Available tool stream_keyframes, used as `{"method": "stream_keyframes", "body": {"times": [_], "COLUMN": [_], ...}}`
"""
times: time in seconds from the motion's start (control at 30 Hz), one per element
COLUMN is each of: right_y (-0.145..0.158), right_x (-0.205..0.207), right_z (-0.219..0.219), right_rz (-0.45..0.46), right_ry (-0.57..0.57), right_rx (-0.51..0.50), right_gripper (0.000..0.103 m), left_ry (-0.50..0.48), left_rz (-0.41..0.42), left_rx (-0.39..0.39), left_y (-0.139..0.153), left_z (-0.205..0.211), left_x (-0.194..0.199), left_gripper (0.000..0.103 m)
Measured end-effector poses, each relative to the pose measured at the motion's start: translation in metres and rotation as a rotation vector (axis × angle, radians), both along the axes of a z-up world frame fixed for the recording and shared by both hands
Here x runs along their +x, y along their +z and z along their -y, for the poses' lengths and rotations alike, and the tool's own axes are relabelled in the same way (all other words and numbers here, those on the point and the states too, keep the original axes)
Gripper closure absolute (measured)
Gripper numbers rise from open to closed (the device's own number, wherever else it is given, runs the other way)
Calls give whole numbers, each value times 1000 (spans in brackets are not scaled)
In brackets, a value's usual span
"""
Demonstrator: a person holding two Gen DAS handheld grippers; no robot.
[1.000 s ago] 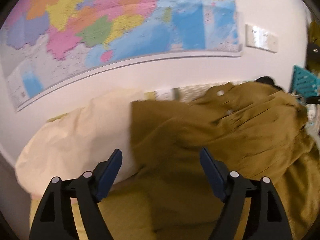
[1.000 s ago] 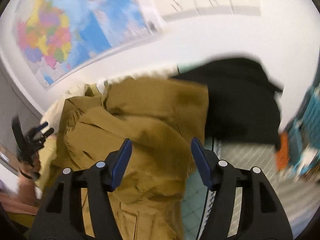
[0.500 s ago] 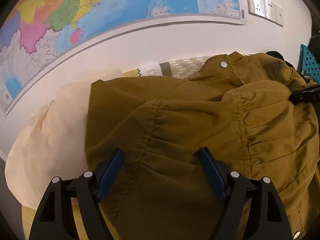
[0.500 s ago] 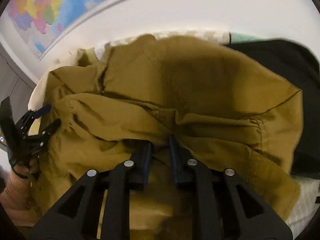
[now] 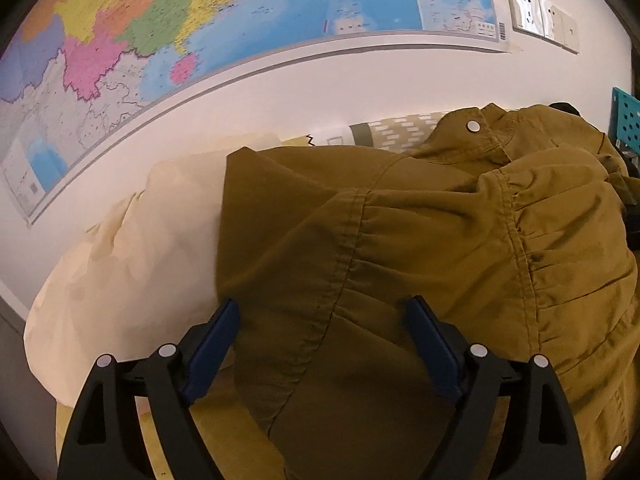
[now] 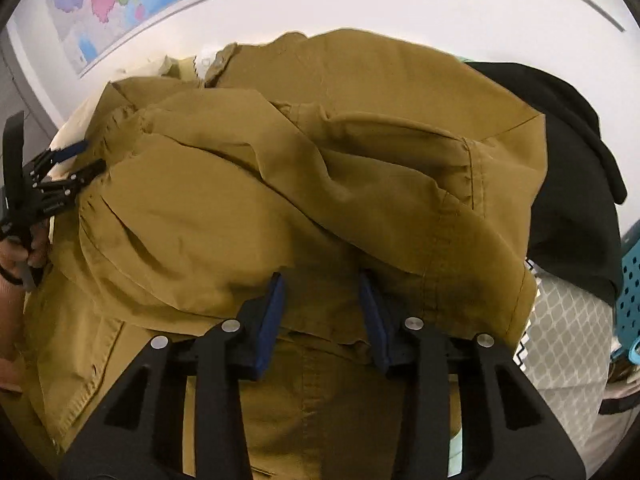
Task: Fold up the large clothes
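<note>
A large mustard-brown jacket (image 5: 420,248) with snap buttons and gathered seams lies crumpled in a heap; it also fills the right wrist view (image 6: 304,184). My left gripper (image 5: 320,340) is open, its blue pads on either side of a fold at the jacket's left edge. My right gripper (image 6: 320,312) is open, with the jacket's lower folded edge between its pads. The left gripper also shows in the right wrist view (image 6: 60,176) at the jacket's far left side.
A cream pillow (image 5: 132,248) lies left of the jacket. A black garment (image 6: 568,168) lies to its right. A teal perforated basket (image 6: 630,288) stands at the right edge. A patterned sheet (image 6: 568,340) covers the surface. A wall map (image 5: 200,32) hangs behind.
My right gripper, shut on a jacket fold half a second ago, has opened. The left gripper has stayed open and moved closer over the jacket's edge.
</note>
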State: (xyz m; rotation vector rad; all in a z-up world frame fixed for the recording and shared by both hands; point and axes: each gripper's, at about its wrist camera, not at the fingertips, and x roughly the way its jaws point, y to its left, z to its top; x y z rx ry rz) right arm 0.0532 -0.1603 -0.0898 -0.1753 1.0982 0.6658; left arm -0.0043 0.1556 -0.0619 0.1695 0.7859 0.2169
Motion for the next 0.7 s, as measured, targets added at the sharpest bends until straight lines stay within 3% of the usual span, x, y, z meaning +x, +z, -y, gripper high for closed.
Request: {"method": "stream_keyframes", "body": {"times": [0.1,0.23,0.47,0.53,0.6,0.67,0.7], "right_y": [20,38,20,27,38,41,36], "right_x": [-14,-35,-61,-72,-82,-88,-88], "right_z": [11,33,28,43,68,97,108], "right_rz": [23,48,23,71,144,188,163], "right_ry": [9,23,-3,-31,-92,-194,-224], "right_rx": [62,107,68,82,110,146,153], "right_gripper": [54,53,48,42,15,11,11], "left_ry": [2,-36,-64,-55,-49,-42,-37], "left_rz": [13,42,38,46,57,61,58], "left_rx": [3,-40,-63,-90,-114,-171,-194], "left_y": [5,16,17,18,20,21,21], "left_z": [1,-2,1,-5,-12,-25,-30], "left_x": [-9,-33,-62,-74,-85,-98,-101], "left_gripper": [20,19,18,15,9,7,7]}}
